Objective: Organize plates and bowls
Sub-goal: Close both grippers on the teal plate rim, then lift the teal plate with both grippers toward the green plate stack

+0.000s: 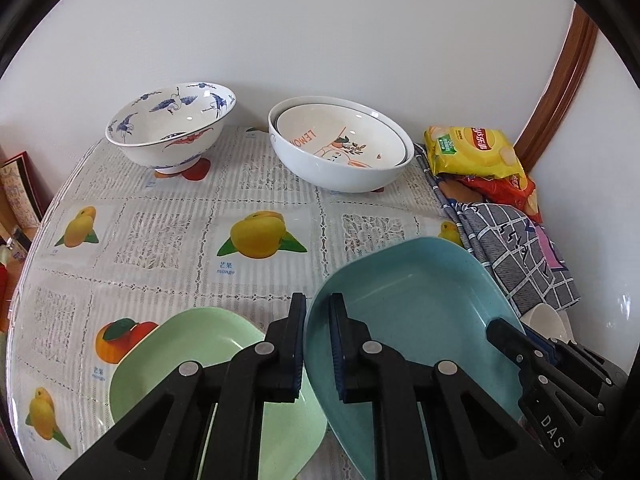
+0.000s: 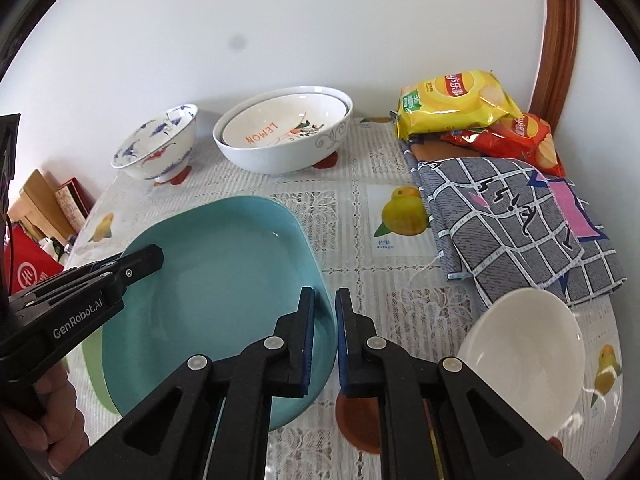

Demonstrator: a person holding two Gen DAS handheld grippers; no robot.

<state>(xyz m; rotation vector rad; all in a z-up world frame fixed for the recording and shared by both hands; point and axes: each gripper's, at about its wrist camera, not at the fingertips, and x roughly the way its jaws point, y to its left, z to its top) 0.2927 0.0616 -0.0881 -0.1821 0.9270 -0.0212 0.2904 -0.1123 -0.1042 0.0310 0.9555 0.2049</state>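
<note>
Teal plate (image 2: 224, 272) | stiff, slick, breakable; rim-held | left gripper (image 1: 318, 344), right gripper (image 2: 325, 340) clamped on opposite edges

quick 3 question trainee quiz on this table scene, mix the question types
1. True or false: both claws, left claw and right claw, grip the blue plate.
2. What lies directly under the blue plate: A) checked cloth B) green plate C) white bowl
3. What word is printed inside the dish nested in the big white bowl?

Key: 1 true; 2 B; 3 LEMON
</note>
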